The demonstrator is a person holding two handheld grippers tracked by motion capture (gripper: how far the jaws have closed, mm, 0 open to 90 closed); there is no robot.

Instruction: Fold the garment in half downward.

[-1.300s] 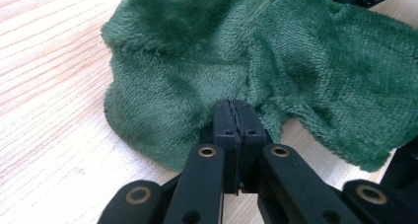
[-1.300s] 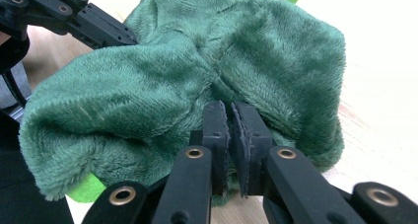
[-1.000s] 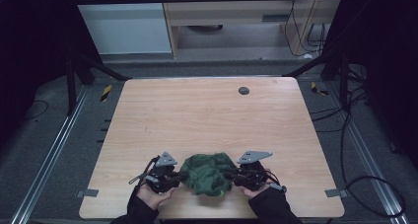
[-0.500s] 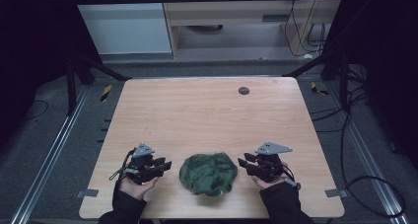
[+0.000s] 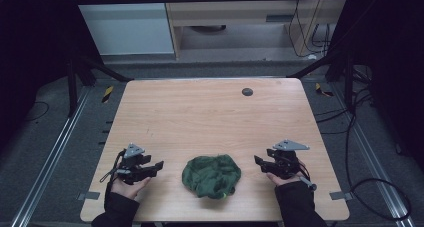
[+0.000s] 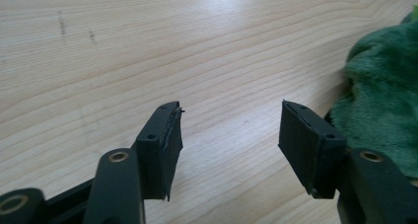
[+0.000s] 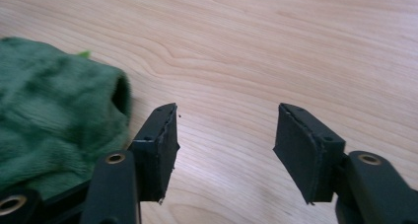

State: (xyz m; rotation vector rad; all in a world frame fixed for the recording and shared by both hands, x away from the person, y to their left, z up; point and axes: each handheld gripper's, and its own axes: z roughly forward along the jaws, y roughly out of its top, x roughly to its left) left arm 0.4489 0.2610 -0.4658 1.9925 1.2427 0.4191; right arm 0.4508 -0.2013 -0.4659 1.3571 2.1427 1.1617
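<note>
Your left gripper [image 5: 159,165] sits at 7 o'clock on the table [image 5: 200,117], jaws spread wide, nothing between them. Your right gripper [image 5: 258,162] at 5 o'clock, jaws likewise apart and empty. Crumpled green cloth [image 5: 211,175] lies between them at 6 o'clock, near the front edge, touching neither. Small dark disc [image 5: 247,91] at 12 o'clock, far side.

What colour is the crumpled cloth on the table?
Dark green; the cloth shows best in the right gripper view.
</note>
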